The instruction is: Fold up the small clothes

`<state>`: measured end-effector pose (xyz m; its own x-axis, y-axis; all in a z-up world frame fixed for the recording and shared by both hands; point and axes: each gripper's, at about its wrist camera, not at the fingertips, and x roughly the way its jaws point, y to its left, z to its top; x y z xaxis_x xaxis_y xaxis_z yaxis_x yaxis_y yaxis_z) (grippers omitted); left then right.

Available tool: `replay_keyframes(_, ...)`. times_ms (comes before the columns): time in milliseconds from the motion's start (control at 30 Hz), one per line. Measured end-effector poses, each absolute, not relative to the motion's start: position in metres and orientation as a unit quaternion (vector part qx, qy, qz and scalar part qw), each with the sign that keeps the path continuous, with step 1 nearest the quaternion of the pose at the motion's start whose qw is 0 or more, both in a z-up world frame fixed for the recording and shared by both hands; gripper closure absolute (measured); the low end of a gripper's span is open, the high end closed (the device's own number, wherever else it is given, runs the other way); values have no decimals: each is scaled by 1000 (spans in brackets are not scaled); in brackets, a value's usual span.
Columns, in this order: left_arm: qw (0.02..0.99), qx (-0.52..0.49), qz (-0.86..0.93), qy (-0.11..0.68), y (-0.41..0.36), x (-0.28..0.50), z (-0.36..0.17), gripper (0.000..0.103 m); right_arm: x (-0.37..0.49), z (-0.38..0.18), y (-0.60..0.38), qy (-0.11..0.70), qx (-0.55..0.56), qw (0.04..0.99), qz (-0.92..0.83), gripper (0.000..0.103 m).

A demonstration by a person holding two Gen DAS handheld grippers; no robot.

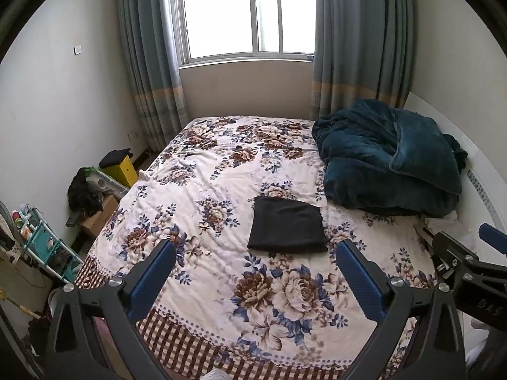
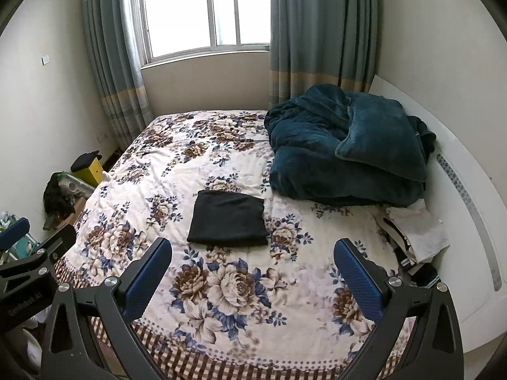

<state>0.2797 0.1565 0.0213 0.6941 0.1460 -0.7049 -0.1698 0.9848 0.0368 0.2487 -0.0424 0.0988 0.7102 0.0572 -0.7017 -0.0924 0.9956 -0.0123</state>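
Black folded cloth (image 1: 287, 226) lies ahead of both spread, empty hand-held grippers.
Reaching right for the clothes pile (image 2: 412, 237), the right hand-held gripper (image 2: 253, 275) could snag several pieces together.

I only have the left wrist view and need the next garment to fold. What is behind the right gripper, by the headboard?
Observer: A loose pile of white and dark clothes, unfolded, beside the white headboard.
Operator: Is the right gripper free?
Observer: Yes. The right gripper is open, with nothing between its pads.
Operator: Does the pile touch the folded piece?
Observer: No. The folded black cloth lies apart from it, with floral bedspread between.
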Motion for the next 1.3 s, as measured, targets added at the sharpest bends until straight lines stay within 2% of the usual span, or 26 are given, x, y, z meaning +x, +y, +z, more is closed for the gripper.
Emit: replay_keyframes(1300,922,-16,95,374,159,279,33,0,248,97,-42,382,-20,923,46,0)
